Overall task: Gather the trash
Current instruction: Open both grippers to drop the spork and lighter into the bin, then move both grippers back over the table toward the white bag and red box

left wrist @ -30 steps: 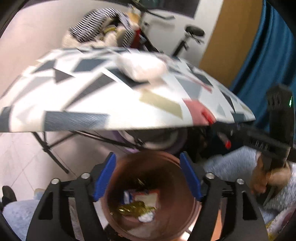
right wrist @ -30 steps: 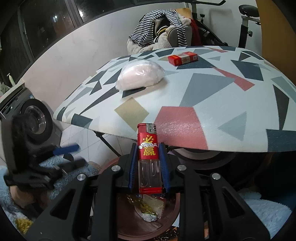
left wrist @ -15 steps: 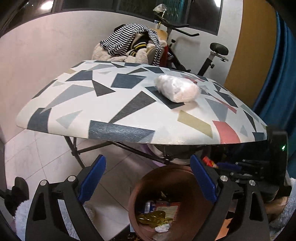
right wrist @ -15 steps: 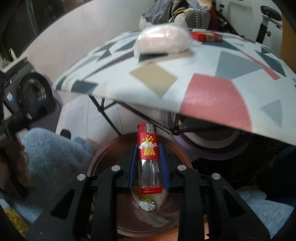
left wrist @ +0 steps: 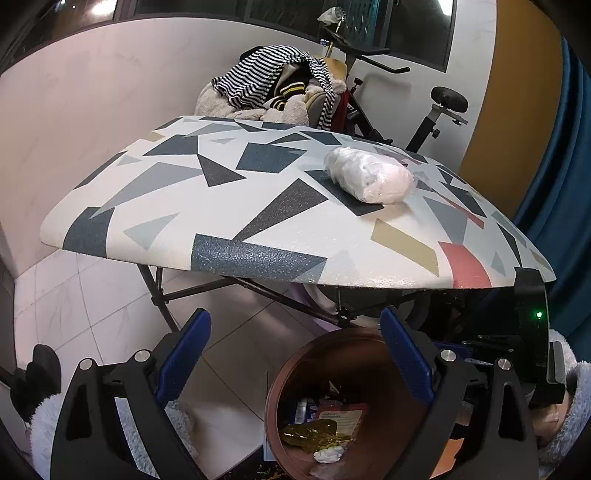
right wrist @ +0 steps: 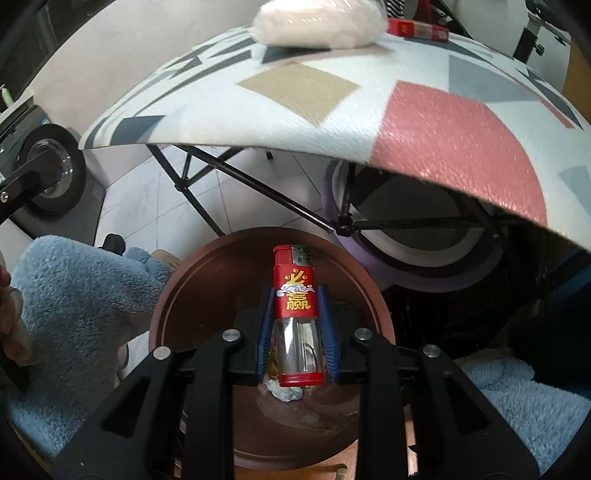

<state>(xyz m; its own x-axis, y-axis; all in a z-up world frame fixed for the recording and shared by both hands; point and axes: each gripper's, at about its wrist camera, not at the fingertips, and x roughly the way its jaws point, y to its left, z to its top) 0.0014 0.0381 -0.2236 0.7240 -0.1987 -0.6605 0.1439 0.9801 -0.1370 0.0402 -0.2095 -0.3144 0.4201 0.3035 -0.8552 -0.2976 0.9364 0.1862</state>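
Red lighter (right wrist: 294, 295), gold characters; brown bin (left wrist: 354, 339); table (left wrist: 184, 206) white, grey triangles

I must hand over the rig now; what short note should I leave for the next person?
Left gripper: open, empty, beside the brown bin.
Right gripper: jaws shut on the red lighter, held above the bin's mouth.
Done: wrappers already lie in the bin.
Left: release the lighter into the bin, then collect the plastic-wrapped bundle and the red box from the patterned table.

L tool (left wrist: 293, 356) jaws wide apart, R tool (right wrist: 296, 326) jaws clamped (both angled down)
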